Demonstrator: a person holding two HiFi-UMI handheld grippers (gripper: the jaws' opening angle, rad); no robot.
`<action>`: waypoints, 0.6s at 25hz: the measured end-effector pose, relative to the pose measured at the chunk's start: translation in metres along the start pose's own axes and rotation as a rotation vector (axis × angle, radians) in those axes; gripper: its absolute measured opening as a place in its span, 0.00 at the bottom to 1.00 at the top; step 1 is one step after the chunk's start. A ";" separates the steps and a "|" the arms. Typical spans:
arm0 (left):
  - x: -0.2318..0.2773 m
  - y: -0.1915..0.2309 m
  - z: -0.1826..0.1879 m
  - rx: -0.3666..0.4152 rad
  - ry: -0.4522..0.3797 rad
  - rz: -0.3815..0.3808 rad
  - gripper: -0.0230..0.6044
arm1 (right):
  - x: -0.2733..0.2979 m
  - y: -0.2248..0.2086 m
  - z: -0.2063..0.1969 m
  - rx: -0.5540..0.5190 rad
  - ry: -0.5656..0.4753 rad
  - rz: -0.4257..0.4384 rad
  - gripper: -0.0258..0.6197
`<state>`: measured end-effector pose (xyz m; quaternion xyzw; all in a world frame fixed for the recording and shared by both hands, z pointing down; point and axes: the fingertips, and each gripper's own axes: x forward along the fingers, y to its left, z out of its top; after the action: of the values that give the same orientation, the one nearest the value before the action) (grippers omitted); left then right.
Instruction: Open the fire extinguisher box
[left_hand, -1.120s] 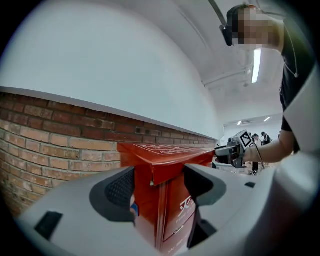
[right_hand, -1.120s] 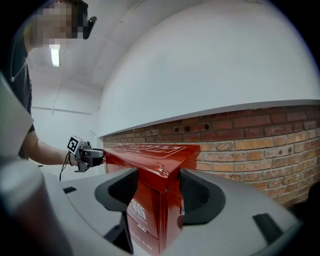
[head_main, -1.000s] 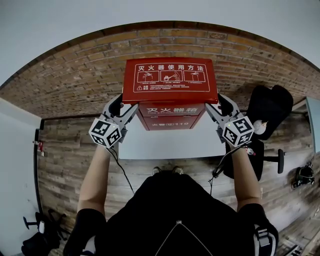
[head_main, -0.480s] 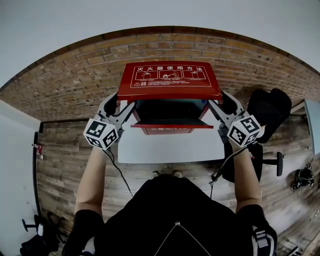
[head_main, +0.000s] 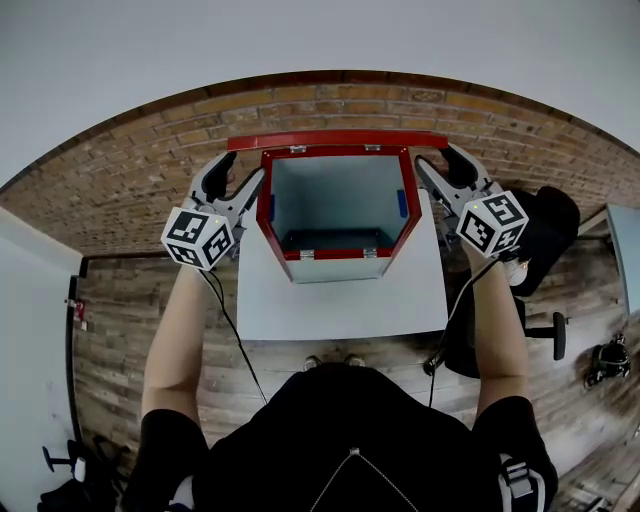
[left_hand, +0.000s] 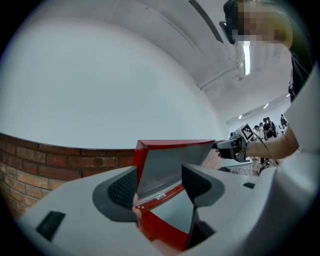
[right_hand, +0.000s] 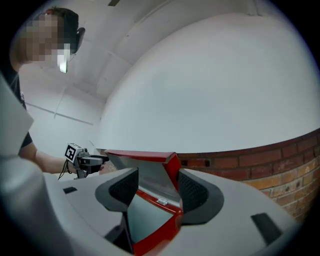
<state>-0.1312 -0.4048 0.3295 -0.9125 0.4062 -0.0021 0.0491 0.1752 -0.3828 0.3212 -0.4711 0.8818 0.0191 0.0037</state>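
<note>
The red fire extinguisher box (head_main: 335, 254) stands on a white table (head_main: 340, 305) with its grey inside showing. Its lid (head_main: 335, 140) is swung up and back toward the brick wall. My left gripper (head_main: 240, 170) is at the lid's left end. Its jaws straddle the lid's red edge (left_hand: 141, 167) and are closing, with a wide gap left between the pads. My right gripper (head_main: 437, 160) is at the lid's right end. Its jaws straddle the lid's red corner (right_hand: 172, 167), which sits close to one pad, and nothing is gripped.
A brick wall (head_main: 130, 170) runs right behind the box. A black chair (head_main: 545, 225) stands at the table's right side. Wooden floor lies around the table, with cables trailing down from both grippers.
The lid has swung from lying over the box to standing open at the back. Both grippers rose and moved away from me along with it.
</note>
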 end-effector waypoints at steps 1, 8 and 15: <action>0.006 0.005 0.005 0.003 -0.006 0.006 0.56 | 0.006 -0.004 0.004 -0.008 -0.003 -0.006 0.45; 0.043 0.032 0.022 0.037 0.004 0.042 0.56 | 0.047 -0.035 0.025 -0.044 0.004 -0.052 0.45; 0.078 0.059 0.025 0.033 0.033 0.061 0.56 | 0.085 -0.061 0.029 -0.037 0.015 -0.095 0.45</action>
<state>-0.1220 -0.4995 0.2966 -0.8986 0.4345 -0.0224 0.0572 0.1783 -0.4863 0.2884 -0.5125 0.8581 0.0318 -0.0110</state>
